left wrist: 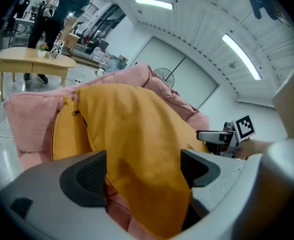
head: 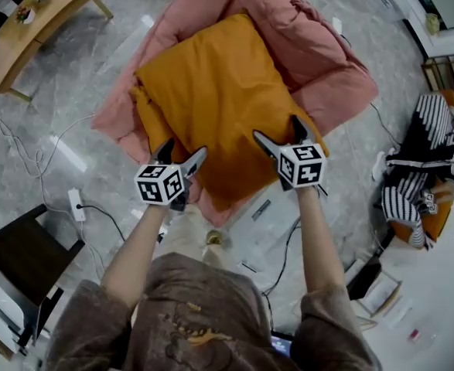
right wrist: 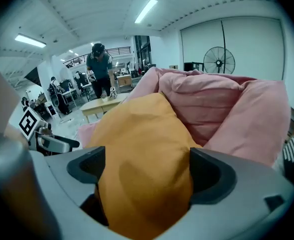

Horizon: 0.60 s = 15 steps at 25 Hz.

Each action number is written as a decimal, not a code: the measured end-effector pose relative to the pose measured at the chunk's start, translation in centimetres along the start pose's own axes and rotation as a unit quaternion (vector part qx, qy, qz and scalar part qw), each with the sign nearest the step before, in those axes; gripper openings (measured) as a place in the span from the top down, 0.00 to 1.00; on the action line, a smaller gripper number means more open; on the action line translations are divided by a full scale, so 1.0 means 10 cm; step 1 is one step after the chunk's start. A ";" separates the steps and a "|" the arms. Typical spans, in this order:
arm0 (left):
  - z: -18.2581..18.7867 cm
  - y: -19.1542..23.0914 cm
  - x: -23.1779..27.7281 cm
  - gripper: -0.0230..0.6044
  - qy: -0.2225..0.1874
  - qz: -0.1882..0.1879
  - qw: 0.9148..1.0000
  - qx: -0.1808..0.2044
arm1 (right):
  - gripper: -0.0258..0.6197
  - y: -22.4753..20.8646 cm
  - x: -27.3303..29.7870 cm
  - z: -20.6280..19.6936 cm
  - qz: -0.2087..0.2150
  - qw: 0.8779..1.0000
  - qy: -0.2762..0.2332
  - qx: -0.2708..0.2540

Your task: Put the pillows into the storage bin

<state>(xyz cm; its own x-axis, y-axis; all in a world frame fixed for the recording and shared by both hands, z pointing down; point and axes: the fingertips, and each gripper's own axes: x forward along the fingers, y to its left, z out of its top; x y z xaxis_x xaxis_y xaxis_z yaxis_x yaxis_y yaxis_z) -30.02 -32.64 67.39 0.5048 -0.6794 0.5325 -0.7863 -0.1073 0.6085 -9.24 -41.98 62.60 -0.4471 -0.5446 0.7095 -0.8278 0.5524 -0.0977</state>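
Currently left gripper (head: 184,149) and right gripper (head: 277,128) gape wide, straddling the orange pillow (head: 211,91) edge, unclamped. Each should bite deep into the fabric, both closing together.

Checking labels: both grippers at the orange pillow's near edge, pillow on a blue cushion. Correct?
Wrong colour: the orange pillow lies on a pink cushion, per the head view. The left gripper and right gripper are at its near edge.

top (head: 203,315) — brown | left tool (head: 185,148), right tool (head: 277,128) — grey, black-white markings
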 end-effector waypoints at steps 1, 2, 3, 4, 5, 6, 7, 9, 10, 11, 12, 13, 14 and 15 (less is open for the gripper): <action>-0.05 0.06 0.06 0.26 0.005 0.005 1.000 -0.004 | 0.16 -0.01 0.05 -0.03 -0.002 1.000 0.009 -0.003; -0.11 0.12 0.11 0.26 0.010 0.010 1.000 -0.008 | 0.16 -0.02 0.10 -0.06 -0.006 1.000 0.018 -0.007; -0.15 0.17 0.16 0.26 0.014 0.016 1.000 -0.013 | 0.16 -0.03 0.13 -0.08 -0.011 1.000 0.024 -0.010; -0.20 0.22 0.21 0.26 0.018 0.020 0.999 -0.019 | 0.17 -0.05 0.16 -0.10 -0.017 0.999 0.028 -0.013; -0.25 0.25 0.25 0.26 0.022 0.023 0.999 -0.026 | 0.19 -0.06 0.18 -0.12 -0.023 0.999 0.030 -0.016; -0.29 0.28 0.30 0.26 0.025 0.023 0.999 -0.031 | 0.20 -0.07 0.20 -0.13 -0.028 0.999 0.033 -0.017; -0.33 0.29 0.34 0.26 0.028 0.023 0.999 -0.037 | 0.21 -0.08 0.22 -0.16 -0.032 0.999 0.035 -0.019; -0.38 0.32 0.42 0.26 0.032 0.019 0.998 -0.049 | 0.23 -0.09 0.27 -0.20 -0.034 0.998 0.040 -0.020; -0.40 0.34 0.46 0.26 0.034 0.016 0.998 -0.054 | 0.23 -0.10 0.30 -0.22 -0.033 0.998 0.042 -0.019; -0.42 0.35 0.50 0.26 0.037 0.013 0.998 -0.059 | 0.24 -0.11 0.32 -0.24 -0.029 0.998 0.043 -0.018; -0.43 0.36 0.53 0.26 0.039 0.009 0.997 -0.062 | 0.25 -0.11 0.35 -0.25 -0.026 0.999 0.045 -0.015; -0.44 0.37 0.56 0.26 0.042 0.005 0.997 -0.063 | 0.26 -0.12 0.37 -0.27 -0.021 0.999 0.047 -0.012; -0.45 0.38 0.59 0.26 0.044 0.001 0.997 -0.063 | 0.27 -0.13 0.40 -0.29 -0.018 0.999 0.050 -0.009; -0.46 0.39 0.62 0.26 0.046 -0.003 0.997 -0.063 | 0.28 -0.13 0.41 -0.30 -0.016 0.998 0.052 -0.008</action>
<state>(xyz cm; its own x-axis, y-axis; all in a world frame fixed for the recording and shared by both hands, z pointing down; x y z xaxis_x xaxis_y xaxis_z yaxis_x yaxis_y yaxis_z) -28.31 -33.93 75.71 0.5438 -0.6093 0.5771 -0.7354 -0.0146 0.6775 -8.99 -43.11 67.73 -0.3823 -0.4933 0.7814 -0.8352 0.5463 -0.0638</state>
